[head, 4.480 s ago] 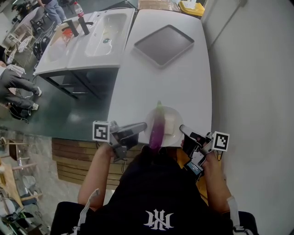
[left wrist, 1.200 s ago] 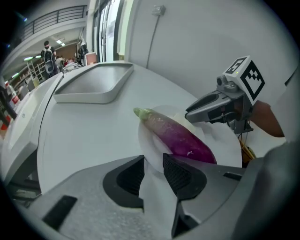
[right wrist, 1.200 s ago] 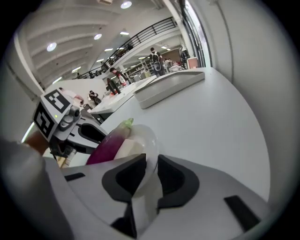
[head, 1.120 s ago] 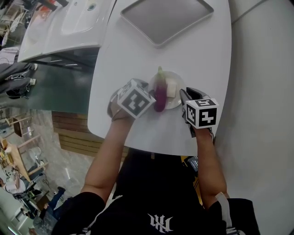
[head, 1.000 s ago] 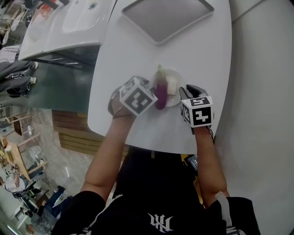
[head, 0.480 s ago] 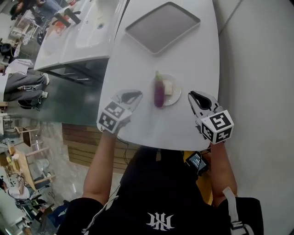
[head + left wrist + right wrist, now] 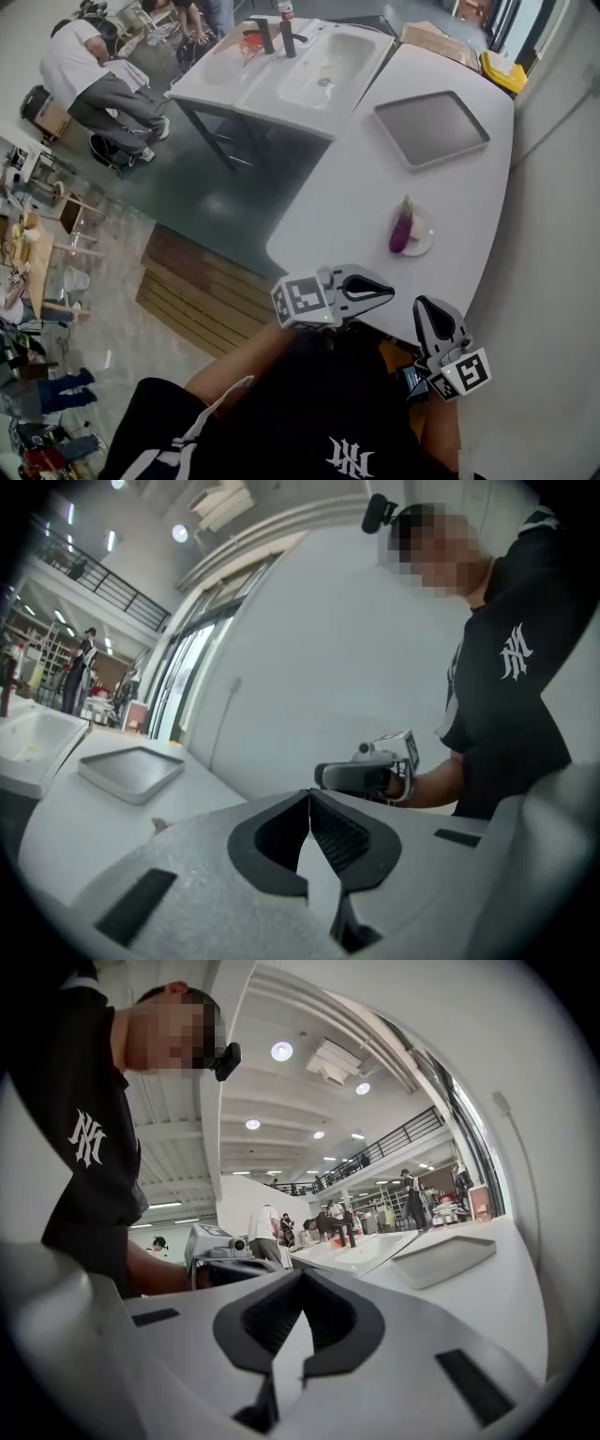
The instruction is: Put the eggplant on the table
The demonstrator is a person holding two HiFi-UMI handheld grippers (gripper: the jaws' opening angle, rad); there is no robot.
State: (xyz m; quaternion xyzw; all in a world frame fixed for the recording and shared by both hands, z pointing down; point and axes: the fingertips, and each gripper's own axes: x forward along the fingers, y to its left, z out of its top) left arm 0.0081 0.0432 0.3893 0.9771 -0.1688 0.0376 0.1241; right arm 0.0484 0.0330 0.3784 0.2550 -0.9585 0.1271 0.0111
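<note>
The purple eggplant (image 7: 401, 228) lies on a small white plate (image 7: 420, 241) on the white table (image 7: 356, 187). Both grippers hang off the table's near edge, close to my body and well short of the plate. My left gripper (image 7: 386, 291) is shut and empty, with its marker cube at its left. My right gripper (image 7: 425, 306) is lower right; its jaws have come together with nothing between them. In the left gripper view the left gripper (image 7: 307, 797) points level at the right gripper (image 7: 361, 776). In the right gripper view the right gripper (image 7: 302, 1276) has its pads meeting.
A grey tray (image 7: 431, 129) lies farther along the table, also seen as the tray (image 7: 131, 767) and the tray (image 7: 445, 1258). A white sink unit (image 7: 309, 70) stands to the left of the table. Wooden decking (image 7: 197, 291) is below the table's edge. People stand at far left.
Both grippers rose from either side of the plate and drew back toward my body. The right jaws closed. The eggplant stayed on the plate. The head view swung up.
</note>
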